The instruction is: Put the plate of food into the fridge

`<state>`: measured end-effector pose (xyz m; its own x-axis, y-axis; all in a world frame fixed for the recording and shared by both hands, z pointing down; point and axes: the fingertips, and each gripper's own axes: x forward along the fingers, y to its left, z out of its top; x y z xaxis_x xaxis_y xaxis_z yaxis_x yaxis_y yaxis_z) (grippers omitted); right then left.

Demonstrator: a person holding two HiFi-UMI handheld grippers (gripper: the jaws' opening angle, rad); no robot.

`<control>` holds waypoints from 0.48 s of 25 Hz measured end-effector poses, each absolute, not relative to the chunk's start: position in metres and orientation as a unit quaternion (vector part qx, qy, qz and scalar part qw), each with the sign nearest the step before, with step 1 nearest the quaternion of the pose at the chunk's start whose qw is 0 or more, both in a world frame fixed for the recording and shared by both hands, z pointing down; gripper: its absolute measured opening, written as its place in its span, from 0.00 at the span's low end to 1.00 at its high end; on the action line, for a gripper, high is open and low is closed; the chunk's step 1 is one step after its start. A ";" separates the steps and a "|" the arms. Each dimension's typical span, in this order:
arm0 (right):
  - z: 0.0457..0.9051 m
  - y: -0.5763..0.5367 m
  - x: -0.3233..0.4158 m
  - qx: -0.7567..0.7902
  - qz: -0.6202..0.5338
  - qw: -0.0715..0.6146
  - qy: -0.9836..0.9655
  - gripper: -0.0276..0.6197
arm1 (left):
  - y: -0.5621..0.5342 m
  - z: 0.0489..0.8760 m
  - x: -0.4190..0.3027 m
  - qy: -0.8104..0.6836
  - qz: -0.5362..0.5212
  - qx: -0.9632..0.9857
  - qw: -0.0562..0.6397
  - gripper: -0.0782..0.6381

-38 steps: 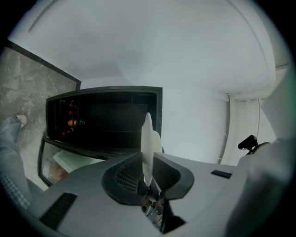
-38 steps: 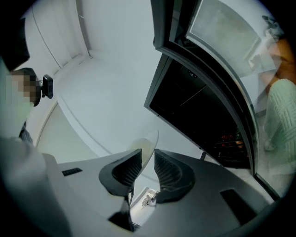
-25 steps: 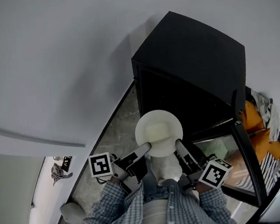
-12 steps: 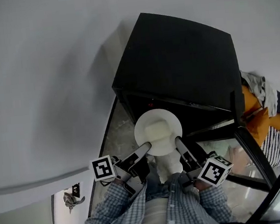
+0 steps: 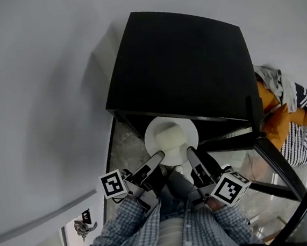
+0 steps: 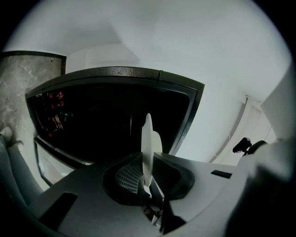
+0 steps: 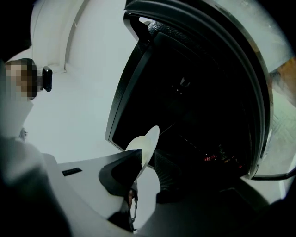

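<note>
Right now the person stands square to the black fridge (image 5: 180,68), whose glass door (image 5: 279,170) hangs open to the right. The white plate (image 5: 151,141) is in the air between the two grippers, level, at the fridge's open front just under its top edge. A pale lump of food (image 5: 169,138) sits in its middle. The left gripper (image 5: 159,158) has the near left part of the rim, and its own view shows the fingers pinching the plate edge-on. The right gripper (image 5: 191,154) takes the near right part of the rim, its fingers closed on it too. Inside, the fridge is dark, with small red lights. Checked sleeves (image 5: 131,230) reach forward behind both grippers.
</note>
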<state>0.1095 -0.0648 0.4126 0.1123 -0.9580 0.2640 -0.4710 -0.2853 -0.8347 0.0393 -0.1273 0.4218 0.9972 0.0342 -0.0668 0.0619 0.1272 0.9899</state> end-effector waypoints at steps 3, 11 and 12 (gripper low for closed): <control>0.417 -0.068 0.106 -0.681 -0.425 0.292 0.520 0.18 | -0.130 0.424 0.045 0.032 -0.012 0.662 0.749 0.18; 0.421 -0.073 0.104 -0.659 -0.441 0.311 0.524 0.18 | -0.135 0.426 0.062 0.015 -0.033 0.669 0.742 0.18; 0.421 -0.076 0.103 -0.654 -0.443 0.310 0.529 0.18 | -0.136 0.426 0.064 0.014 -0.033 0.669 0.742 0.18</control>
<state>0.1031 -0.0756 0.4209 0.0479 -0.9667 0.2513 -0.4167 -0.2480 -0.8746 0.0638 -0.1357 0.4259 0.9974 -0.0301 -0.0659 0.0686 0.1024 0.9924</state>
